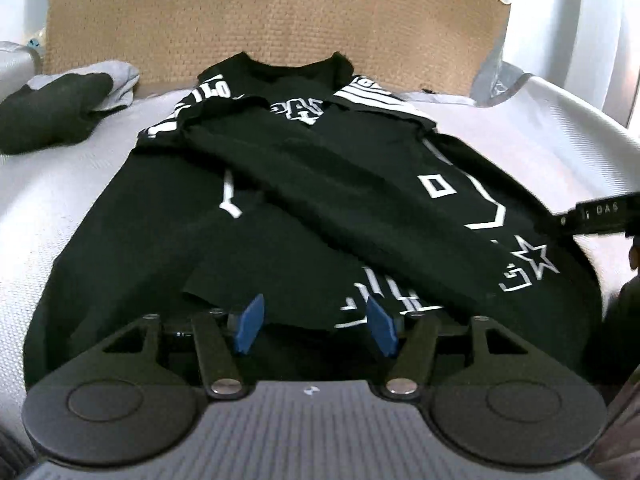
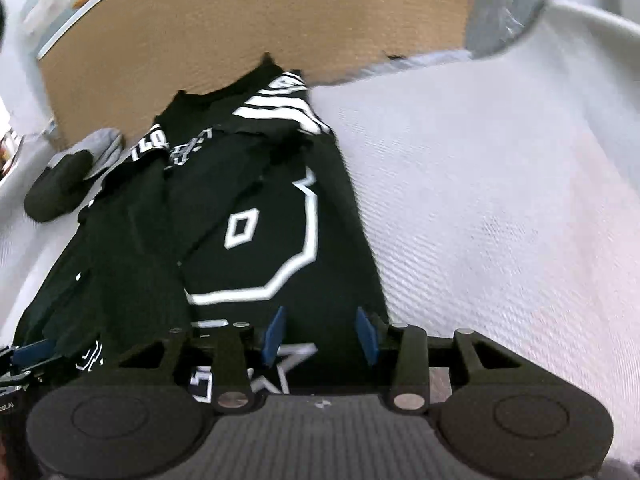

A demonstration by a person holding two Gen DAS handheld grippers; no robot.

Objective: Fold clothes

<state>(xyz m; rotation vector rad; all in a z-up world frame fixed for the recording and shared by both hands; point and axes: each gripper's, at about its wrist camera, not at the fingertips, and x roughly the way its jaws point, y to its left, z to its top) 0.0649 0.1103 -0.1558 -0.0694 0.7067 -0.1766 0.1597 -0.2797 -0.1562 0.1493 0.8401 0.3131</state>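
Garment: a black shirt with white printed lettering, a star and angular outlines is laid flat on the white surface, collar toward the far side.
Sleeves: both are seen folded inward and crossed over the body; the striped shoulder band is made up of white bars.
Fabric: a matte, soft knit is shown, with shallow creases along the folded edges.
Surface: a white textile with a fine ribbed weave is spread beneath the shirt.
Backdrop: a tan board with a woven-looking grain is stood behind the collar.
Other cloth: a grey and dark bundle is left beside the shirt, apart from it.
Left gripper: held spread at the shirt's near hem, blue pads parted, nothing pinched between them.
Right gripper: likewise held apart over the shirt's near right edge, with only loose cloth seen in the gap.
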